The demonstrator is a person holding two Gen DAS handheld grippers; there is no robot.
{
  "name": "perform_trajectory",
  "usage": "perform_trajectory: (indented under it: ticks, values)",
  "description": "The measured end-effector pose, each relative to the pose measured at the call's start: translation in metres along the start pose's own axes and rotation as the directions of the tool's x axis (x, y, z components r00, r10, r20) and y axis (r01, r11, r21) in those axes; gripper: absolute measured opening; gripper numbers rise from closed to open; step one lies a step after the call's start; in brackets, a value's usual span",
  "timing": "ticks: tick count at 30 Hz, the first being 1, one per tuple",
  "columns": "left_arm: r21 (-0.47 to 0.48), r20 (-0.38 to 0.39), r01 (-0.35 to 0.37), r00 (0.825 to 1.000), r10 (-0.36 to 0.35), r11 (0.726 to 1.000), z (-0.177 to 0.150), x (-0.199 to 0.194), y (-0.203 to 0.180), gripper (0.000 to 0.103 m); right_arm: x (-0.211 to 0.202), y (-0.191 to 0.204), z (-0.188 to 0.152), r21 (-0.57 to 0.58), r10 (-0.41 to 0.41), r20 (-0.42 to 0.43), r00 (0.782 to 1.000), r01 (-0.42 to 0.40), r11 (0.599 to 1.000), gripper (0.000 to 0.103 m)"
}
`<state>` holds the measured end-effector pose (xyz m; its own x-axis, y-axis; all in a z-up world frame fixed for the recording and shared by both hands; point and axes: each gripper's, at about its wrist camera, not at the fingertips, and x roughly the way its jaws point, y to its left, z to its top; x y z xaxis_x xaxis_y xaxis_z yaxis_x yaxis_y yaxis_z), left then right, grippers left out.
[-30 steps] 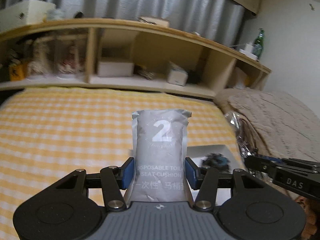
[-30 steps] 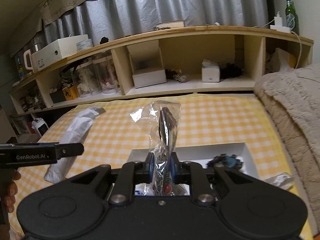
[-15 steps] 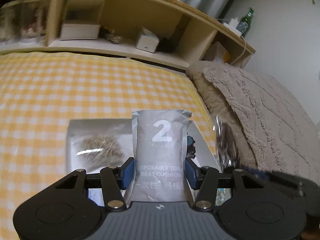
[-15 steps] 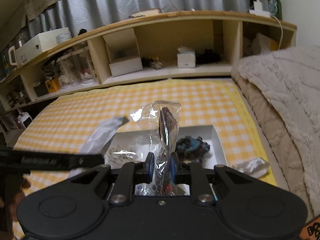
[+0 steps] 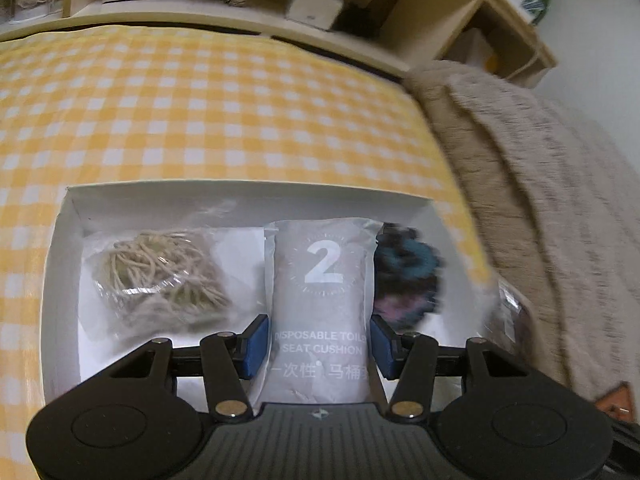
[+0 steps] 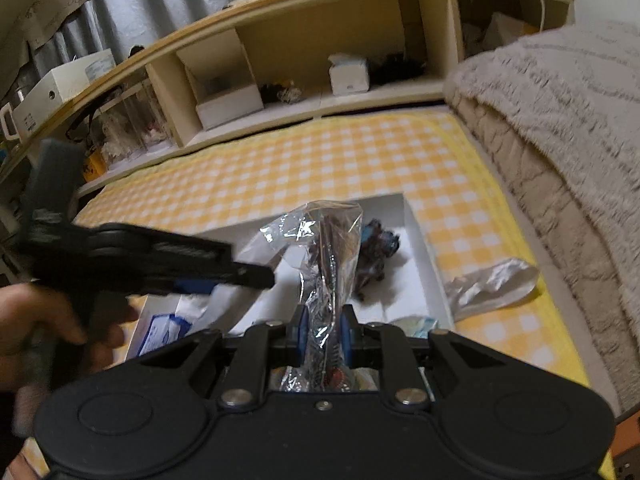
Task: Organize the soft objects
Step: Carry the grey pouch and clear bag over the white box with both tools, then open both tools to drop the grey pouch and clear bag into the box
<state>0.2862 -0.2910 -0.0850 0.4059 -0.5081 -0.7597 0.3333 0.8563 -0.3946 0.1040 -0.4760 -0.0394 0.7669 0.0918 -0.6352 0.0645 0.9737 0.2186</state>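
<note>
Pouch [image 5: 323,304], clamped in my left claw [image 5: 318,346], now hangs over box [image 5: 60,248]; right claw [image 6: 322,334] grips bag [image 6: 328,256]. Drop-off next, probably.

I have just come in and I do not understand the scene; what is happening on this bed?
A person is sorting soft things into a white box on the checked sheet. The left gripper is shut on a grey packet over the box, between a bag of string and a dark fluffy thing. The right gripper is shut on a clear bag.
</note>
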Motion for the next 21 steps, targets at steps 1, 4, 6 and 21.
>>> perform_trajectory:
  ticks: [1, 4, 6, 21]
  values:
    - [0.002, 0.003, -0.019, 1.000, 0.019, 1.000, 0.001, 0.006, 0.003, 0.054, 0.003, 0.001, -0.002, 0.002, 0.010, -0.013, 1.000, -0.010, 1.000, 0.017]
    - [-0.004, 0.015, -0.022, 1.000, 0.022, 1.000, 0.002, 0.023, 0.010, 0.054, 0.012, 0.003, -0.005, 0.007, 0.020, -0.040, 0.999, -0.020, 1.000, 0.017]
    - [0.007, 0.007, -0.031, 1.000, 0.031, 1.000, 0.003, 0.033, 0.009, 0.054, 0.017, 0.004, -0.006, 0.018, 0.010, -0.055, 0.998, -0.009, 1.000, 0.017]
    - [0.073, 0.000, -0.016, 1.000, 0.016, 0.997, 0.007, 0.011, -0.005, 0.098, 0.051, 0.012, -0.030, 0.070, -0.050, -0.184, 0.982, 0.064, 0.995, 0.065]
